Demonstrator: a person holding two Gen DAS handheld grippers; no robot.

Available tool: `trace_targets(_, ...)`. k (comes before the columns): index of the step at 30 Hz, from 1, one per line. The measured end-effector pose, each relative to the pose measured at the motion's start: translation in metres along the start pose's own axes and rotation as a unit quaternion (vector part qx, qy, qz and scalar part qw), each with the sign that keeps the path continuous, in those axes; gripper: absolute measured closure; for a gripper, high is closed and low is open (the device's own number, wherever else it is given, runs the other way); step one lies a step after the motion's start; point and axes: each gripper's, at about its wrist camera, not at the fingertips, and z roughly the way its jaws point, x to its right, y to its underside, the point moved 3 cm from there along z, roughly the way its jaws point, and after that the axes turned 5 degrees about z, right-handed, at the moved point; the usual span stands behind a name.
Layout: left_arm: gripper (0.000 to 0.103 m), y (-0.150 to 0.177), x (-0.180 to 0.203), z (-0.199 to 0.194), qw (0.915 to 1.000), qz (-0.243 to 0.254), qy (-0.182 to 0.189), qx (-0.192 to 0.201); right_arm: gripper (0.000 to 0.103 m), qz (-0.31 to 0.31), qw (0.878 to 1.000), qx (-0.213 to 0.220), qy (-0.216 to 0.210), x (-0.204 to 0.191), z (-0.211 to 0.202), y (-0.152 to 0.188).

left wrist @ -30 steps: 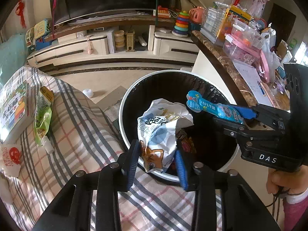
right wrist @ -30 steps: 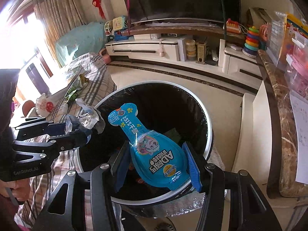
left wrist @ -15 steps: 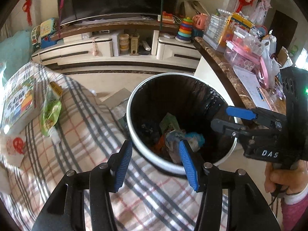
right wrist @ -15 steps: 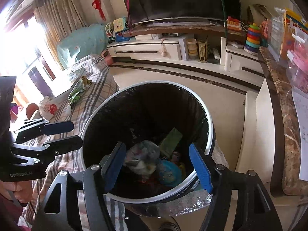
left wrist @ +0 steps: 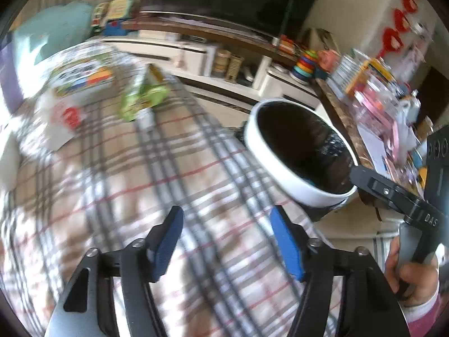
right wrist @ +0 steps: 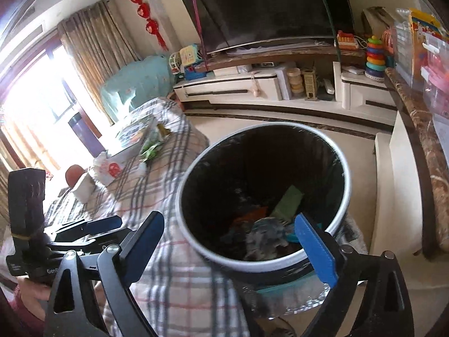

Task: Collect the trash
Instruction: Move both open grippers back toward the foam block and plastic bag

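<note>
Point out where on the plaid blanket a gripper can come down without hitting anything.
Free: the wide stretch of plaid blanket below the open left gripper, between the trash bin and the litter further back. Crowded: the far end, where the green wrapper, a white bag with red print and a colourful box lie close together.

One white-rimmed bin (right wrist: 346,168), one plaid cloth (left wrist: 140,168), one green wrapper (left wrist: 146,98), two grippers: left (left wrist: 227,241), right (right wrist: 233,250). Bin's contents too jumbled to count.
</note>
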Motion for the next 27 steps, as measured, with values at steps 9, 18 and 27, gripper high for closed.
trace_targets(9,0.030,0.038,-0.047,-0.047,0.9976,-0.060,-0.031,0.017,0.004,0.000,0.999,-0.012,-0.043,-0.044,0.015,0.027)
trace_targets(18,0.030,0.066,-0.090,-0.091,0.9920,-0.099,-0.072,0.030,0.003,-0.042,0.996,0.002,-0.075,-0.098,0.024,0.047)
trace_targets(27,0.030,0.074,-0.127,-0.107,0.9854,-0.133,-0.101,0.035,0.003,-0.096,0.993,0.012,-0.072,-0.151,0.042,0.057)
